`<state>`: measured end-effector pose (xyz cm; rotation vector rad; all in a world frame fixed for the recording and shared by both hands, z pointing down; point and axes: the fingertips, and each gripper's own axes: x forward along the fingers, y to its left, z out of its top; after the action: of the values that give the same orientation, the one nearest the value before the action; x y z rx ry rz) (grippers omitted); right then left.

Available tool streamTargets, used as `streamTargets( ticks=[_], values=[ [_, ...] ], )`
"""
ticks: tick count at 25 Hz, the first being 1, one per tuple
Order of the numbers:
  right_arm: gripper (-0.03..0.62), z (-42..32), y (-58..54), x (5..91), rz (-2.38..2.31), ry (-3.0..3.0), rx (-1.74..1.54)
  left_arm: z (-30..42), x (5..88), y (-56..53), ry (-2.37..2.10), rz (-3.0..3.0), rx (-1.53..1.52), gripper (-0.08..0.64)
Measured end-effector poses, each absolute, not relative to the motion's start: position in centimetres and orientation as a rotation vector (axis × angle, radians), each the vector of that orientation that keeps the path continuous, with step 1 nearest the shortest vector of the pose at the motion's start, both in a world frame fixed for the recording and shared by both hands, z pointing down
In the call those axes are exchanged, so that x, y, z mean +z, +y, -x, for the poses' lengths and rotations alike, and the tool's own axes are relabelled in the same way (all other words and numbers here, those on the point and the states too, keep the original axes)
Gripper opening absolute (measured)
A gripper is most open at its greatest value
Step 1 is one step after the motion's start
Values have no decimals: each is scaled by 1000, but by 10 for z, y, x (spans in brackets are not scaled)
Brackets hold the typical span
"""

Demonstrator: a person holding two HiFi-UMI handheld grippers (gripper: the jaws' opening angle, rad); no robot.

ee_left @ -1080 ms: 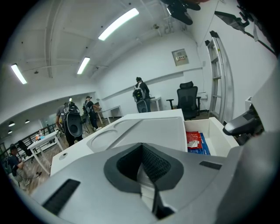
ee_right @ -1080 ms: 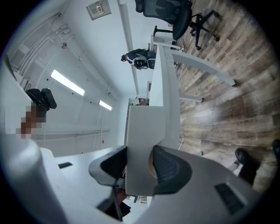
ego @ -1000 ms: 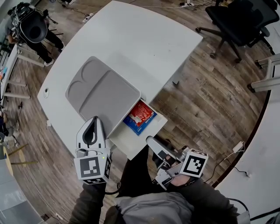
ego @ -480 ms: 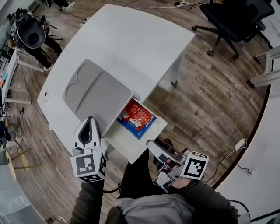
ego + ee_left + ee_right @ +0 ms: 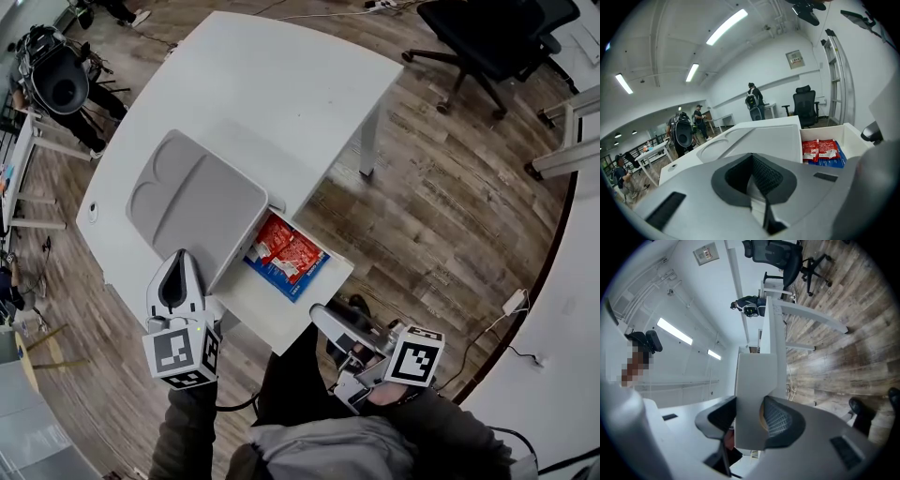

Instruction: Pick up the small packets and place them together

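A white drawer (image 5: 267,314) stands pulled out of the white table (image 5: 281,94). Inside it lie red packets (image 5: 286,248) on top of a blue packet (image 5: 281,278); the left gripper view shows them too, red packets (image 5: 819,149) over blue packet (image 5: 830,162). My right gripper (image 5: 321,316) is shut on the drawer's front panel (image 5: 752,380), which fills the gap between its pads. My left gripper (image 5: 179,255) hangs left of the drawer, off the table's edge, its fingertips together and nothing in them. A grey compartment tray (image 5: 197,202) lies on the table beside the drawer.
A black office chair (image 5: 487,37) stands on the wooden floor beyond the table. A person with dark gear (image 5: 56,75) is at the far left. Another white desk edge (image 5: 572,309) curves along the right. My legs are just below the drawer.
The drawer has slid further out with my right gripper on its front, uncovering more of the red packets. My left gripper has drifted left and slightly toward me.
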<state>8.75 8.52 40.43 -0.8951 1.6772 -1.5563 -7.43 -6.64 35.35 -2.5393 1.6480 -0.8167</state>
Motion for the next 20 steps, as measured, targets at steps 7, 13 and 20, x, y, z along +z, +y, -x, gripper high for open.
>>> streamTargets(
  ticks=[7,13,20],
  values=[
    [190,-91,94,406,901,1671,-1549,75,356,-65,1652,2542,-812,0],
    [190,-96,105,408,895,1669,-1542,71,355,-60,1658,2524,-808,0],
    [190,-107,116,409,893,1665,-1532,69,355,-55,1676,2509,-806,0]
  ],
)
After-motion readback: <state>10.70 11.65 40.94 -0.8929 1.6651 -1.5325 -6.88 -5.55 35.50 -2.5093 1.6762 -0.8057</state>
